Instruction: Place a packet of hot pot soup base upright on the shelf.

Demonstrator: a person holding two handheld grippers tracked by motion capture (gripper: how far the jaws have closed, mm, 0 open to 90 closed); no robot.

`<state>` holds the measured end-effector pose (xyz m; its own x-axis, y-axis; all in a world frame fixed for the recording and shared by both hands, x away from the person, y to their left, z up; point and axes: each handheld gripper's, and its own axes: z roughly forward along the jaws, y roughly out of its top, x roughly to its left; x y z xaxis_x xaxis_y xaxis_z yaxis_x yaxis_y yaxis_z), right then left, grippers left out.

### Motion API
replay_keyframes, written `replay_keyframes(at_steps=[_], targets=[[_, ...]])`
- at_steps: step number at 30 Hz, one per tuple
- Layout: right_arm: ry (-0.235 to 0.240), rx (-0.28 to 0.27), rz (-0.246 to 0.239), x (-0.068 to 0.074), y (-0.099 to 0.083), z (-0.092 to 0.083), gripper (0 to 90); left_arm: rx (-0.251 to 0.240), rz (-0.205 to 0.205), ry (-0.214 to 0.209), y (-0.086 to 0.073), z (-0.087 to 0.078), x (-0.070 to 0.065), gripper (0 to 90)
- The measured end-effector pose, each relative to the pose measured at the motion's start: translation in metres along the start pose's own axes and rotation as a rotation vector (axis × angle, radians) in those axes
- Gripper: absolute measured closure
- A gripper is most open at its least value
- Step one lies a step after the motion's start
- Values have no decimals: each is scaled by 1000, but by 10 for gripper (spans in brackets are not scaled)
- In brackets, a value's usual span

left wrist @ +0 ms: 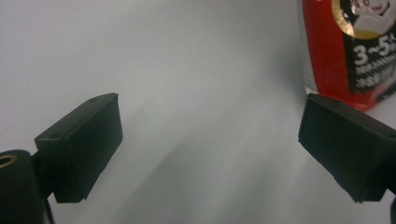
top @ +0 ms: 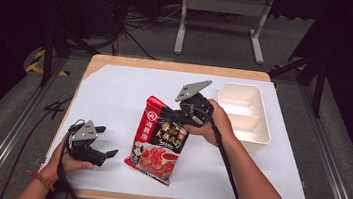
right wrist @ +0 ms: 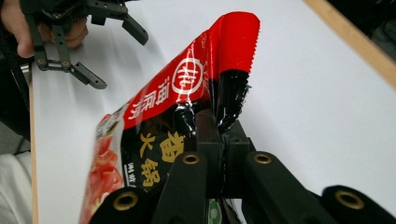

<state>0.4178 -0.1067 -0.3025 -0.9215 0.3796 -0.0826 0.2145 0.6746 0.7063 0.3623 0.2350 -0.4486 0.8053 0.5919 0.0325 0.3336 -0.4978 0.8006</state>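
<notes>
High view: white table point(top: 116, 80) with a wood edge along the far and near sides. A red and black pouch point(top: 158, 140) lies mid-table, bottom end toward the person, top end lifted off the surface. The right gripper point(top: 179, 114) has its jaws pinched on the upper right edge of the pouch; the right hand point(top: 214, 123) is wrapped around its body, and the grey three-cornered plate sits on top. A white tray point(top: 244, 115) with two compartments sits just right of that hand, near the far right of the table. The left gripper point(top: 108, 141) is at the near left, held low by the left hand point(top: 69, 160), jaws spread, pointing toward the pouch and stopping short of it.

Left gripper view: both black jaws stand well apart with nothing between them, bare white table behind. The pouch's red bottom corner point(left wrist: 348, 51) shows at top right, just past the right-hand jaw. Whether that jaw touches the pouch is hard to call from this angle, looks like a small gap.

Right gripper view: jaws pressed together on the pouch's top edge point(right wrist: 187, 107), film crumpled and bunched at the pinch. The red serrated seal stands up above the jaws, and the rest of the pouch hangs away to the lower left. The left gripper point(right wrist: 122, 49) is farther off at top left, jaws open, fingers point(right wrist: 16, 23) on its body
</notes>
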Motion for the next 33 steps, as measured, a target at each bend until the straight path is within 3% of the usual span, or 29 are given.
replay_keyframes(at_steps=[7,14,25,33], targets=[[-42,-37,-72,8,11,-25,885,1,1,-2,0,0,0,72],[-131,-41,-114,4,16,-52,886,3,-2,0,0,1,0,72],[-238,-87,-83,-19,10,-77,892,6,-5,-3,0,1,1,72],[-282,-121,-73,-26,6,-96,892,6,-4,-3,0,1,1,72]])
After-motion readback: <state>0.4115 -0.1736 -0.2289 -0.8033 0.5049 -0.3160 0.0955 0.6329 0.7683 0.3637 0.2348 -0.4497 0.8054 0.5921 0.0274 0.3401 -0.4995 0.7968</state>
